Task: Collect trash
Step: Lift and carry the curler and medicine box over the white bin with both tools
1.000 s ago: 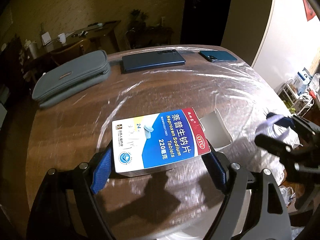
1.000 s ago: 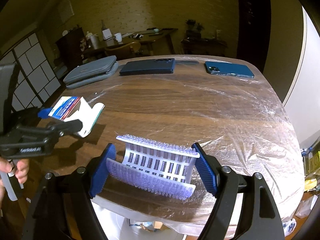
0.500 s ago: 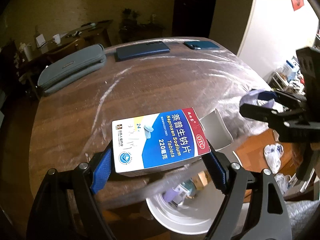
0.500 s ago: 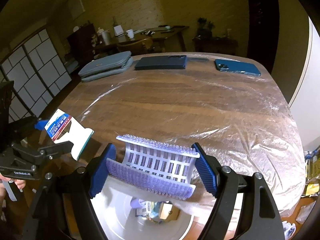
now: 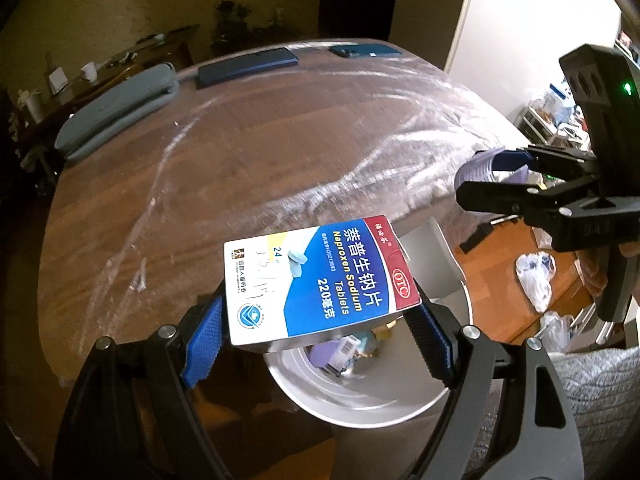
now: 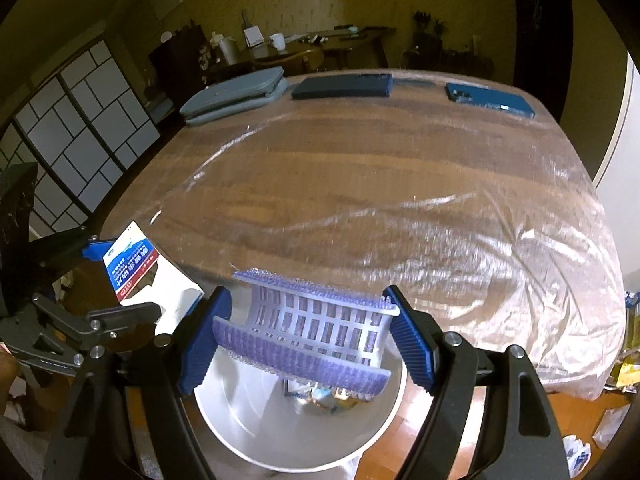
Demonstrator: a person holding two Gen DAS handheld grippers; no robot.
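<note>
My left gripper (image 5: 320,332) is shut on a blue, white and red tablet box (image 5: 316,280) with an open end flap, held above the white trash bin (image 5: 360,404). My right gripper (image 6: 308,336) is shut on a purple bristled plastic strip (image 6: 312,328), held above the same bin (image 6: 248,428). The bin holds some trash. The box also shows at the left of the right wrist view (image 6: 132,264). The right gripper shows at the right of the left wrist view (image 5: 496,176).
The wooden table (image 6: 360,184) under clear plastic film lies beyond the bin. At its far edge lie a grey pouch (image 6: 232,96), a dark blue case (image 6: 344,86) and a blue phone (image 6: 492,100). Plastic bags (image 5: 536,276) lie on the floor at right.
Both grippers have pulled back from over the table to above the bin, carrying the box and the purple strip. The bin has come into view beneath them.
</note>
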